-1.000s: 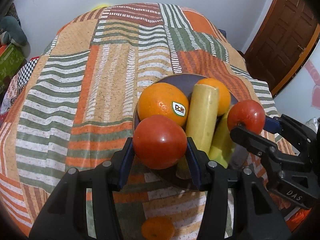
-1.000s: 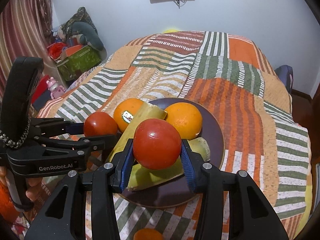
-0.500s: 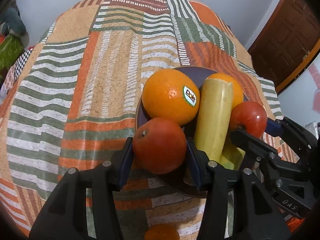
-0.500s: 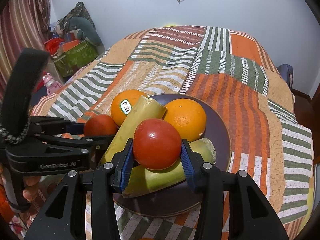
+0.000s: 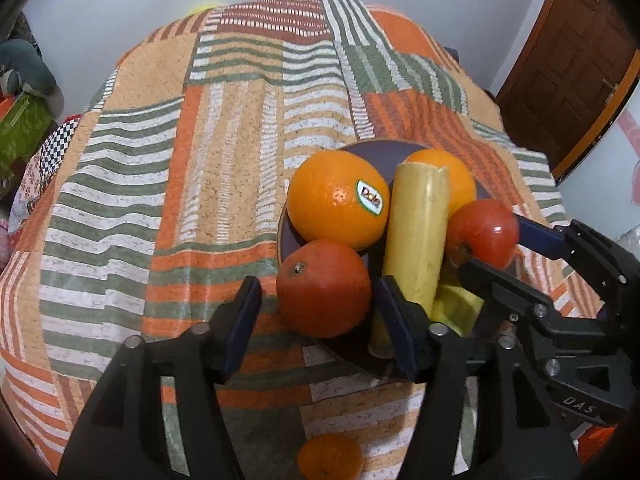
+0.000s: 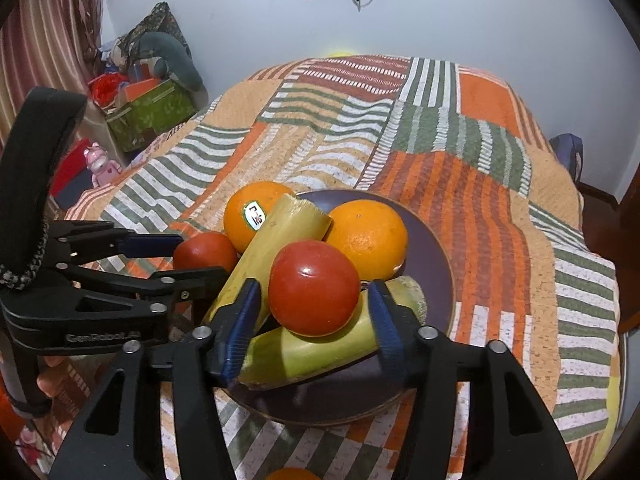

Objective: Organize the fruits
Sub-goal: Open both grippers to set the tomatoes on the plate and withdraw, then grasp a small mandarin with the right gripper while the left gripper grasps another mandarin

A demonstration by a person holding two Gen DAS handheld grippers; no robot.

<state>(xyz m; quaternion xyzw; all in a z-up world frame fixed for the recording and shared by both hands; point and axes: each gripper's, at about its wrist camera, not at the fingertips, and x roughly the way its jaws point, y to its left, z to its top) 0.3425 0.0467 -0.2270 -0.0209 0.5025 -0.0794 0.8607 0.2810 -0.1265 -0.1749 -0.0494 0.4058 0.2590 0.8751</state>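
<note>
From the left wrist camera, we see our left gripper (image 5: 318, 302) with its blue-padded jaws apart; they have just been opening. A round red tomato (image 5: 323, 289) sits between them, with a clear gap to the left pad and only a thin one to the right pad. It rests at the near rim of a dark purple round plate (image 5: 382, 151) on a bed covered by an orange, green and white striped patchwork quilt (image 5: 200, 168). Behind the tomato lies a large orange with a Dole sticker (image 5: 338, 199), touching a long pale yellow-green cut stalk (image 5: 416, 236). Our right gripper (image 5: 496, 246) reaches in from the right around a second red tomato (image 5: 482, 232).

From the right wrist camera, our right gripper (image 6: 314, 306) also stands apart, its jaws just having been opening. The second tomato (image 6: 314, 289) rests between the pads on another yellow-green stalk piece (image 6: 320, 354), touching neither pad. A plain orange (image 6: 366, 237) sits behind it on the plate (image 6: 434, 256). The left gripper (image 6: 206, 254) enters from the left.
</note>
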